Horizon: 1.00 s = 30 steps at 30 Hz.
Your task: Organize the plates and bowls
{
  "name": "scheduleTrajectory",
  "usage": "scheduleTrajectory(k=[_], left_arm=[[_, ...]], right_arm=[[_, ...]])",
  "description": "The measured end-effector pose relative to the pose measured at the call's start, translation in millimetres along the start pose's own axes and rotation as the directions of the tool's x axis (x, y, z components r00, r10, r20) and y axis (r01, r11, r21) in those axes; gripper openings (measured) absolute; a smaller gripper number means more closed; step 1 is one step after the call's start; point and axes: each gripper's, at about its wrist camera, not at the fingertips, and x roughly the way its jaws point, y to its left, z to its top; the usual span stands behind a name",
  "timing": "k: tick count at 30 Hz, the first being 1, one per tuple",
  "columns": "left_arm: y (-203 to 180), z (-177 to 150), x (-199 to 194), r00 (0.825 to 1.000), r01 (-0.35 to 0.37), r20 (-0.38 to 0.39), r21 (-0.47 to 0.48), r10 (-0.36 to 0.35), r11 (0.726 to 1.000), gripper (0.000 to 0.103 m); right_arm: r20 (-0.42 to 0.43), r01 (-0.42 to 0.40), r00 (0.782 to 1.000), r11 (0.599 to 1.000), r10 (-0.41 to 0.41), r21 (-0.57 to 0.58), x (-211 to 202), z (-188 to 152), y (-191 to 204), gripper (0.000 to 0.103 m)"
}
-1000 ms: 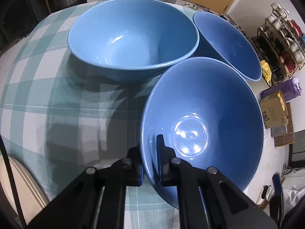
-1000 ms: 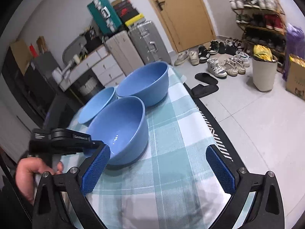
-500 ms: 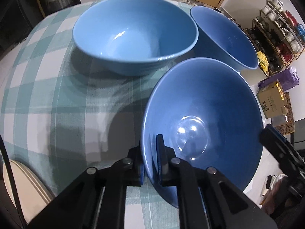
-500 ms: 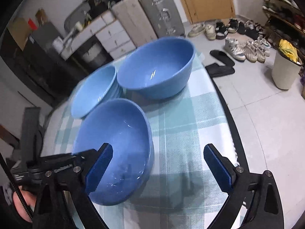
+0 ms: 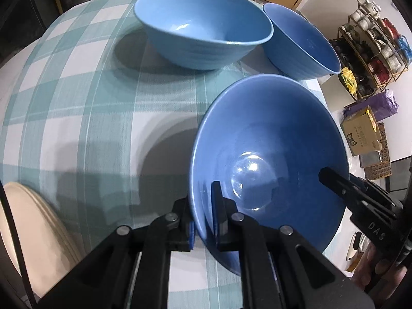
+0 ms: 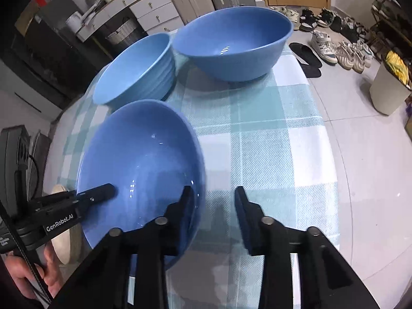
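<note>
Three blue bowls sit in view over a green-and-white checked tablecloth [image 5: 90,108]. Nearest, the left gripper [image 5: 203,219] pinches the rim of the near bowl [image 5: 267,159], one finger inside the wall and one outside, and the bowl tilts toward the camera. The outer finger is mostly hidden behind the rim. Seen from the right wrist, the right gripper [image 6: 213,206] is spread, straddling the opposite rim of that same near bowl [image 6: 139,159]: its left finger lies inside the bowl, its right finger hangs outside over the cloth, neither clearly touching. The left gripper [image 6: 97,193] reaches in from the lower left there, with part of the person's hand [image 6: 28,275] cut off at the edge. A cream plate [image 5: 31,237] shows at the lower left of the left view, cropped and blurred. Farther back stands the large bowl [image 5: 206,25], upright on the cloth, and beside it the stack of bowls [image 6: 136,69], ribbed in outline; how many it holds is hard to make out. Beyond the table lie shoes [image 6: 334,43] on the floor.
</note>
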Motion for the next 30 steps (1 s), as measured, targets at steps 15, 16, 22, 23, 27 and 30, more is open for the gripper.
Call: scheduleTrajectory(k=[15, 16, 22, 23, 27, 30], left_arm=[[6.2, -40.6, -7.4, 1.0, 0.014, -0.017, 0.0, -0.014, 1.0, 0.008], [6.3, -44.3, -8.6, 1.0, 0.015, -0.013, 0.003, -0.015, 1.0, 0.008], [4.1, -61.7, -11.6, 0.999, 0.032, -0.029, 0.025, -0.031, 0.999, 0.008], [3.7, -63.8, -11.8, 0.999, 0.028, -0.029, 0.032, -0.027, 0.999, 0.008], [6.6, -66.6, -13.6, 1.0, 0.022, -0.018, 0.029, -0.022, 0.999, 0.009], [4.5, -66.5, -17.6, 1.0, 0.006, 0.006, 0.047, -0.007, 0.999, 0.009]], right_arm=[[-0.027, 0.032, 0.999, 0.998, -0.033, -0.059, -21.3, -44.6, 32.1, 0.01], [-0.027, 0.034, 0.999, 0.997, -0.036, -0.063, -23.4, -48.8, 33.3, 0.01], [-0.046, 0.042, 0.998, 0.997, -0.045, -0.065, -30.7, -66.6, 35.2, 0.01], [-0.043, 0.048, 0.998, 0.997, -0.051, -0.066, -32.4, -68.7, 36.0, 0.01], [-0.032, 0.061, 0.997, 0.995, -0.063, -0.077, -36.1, -75.0, 40.6, 0.01], [-0.028, 0.07, 0.997, 0.995, -0.072, -0.074, -37.0, -77.3, 41.4, 0.01]])
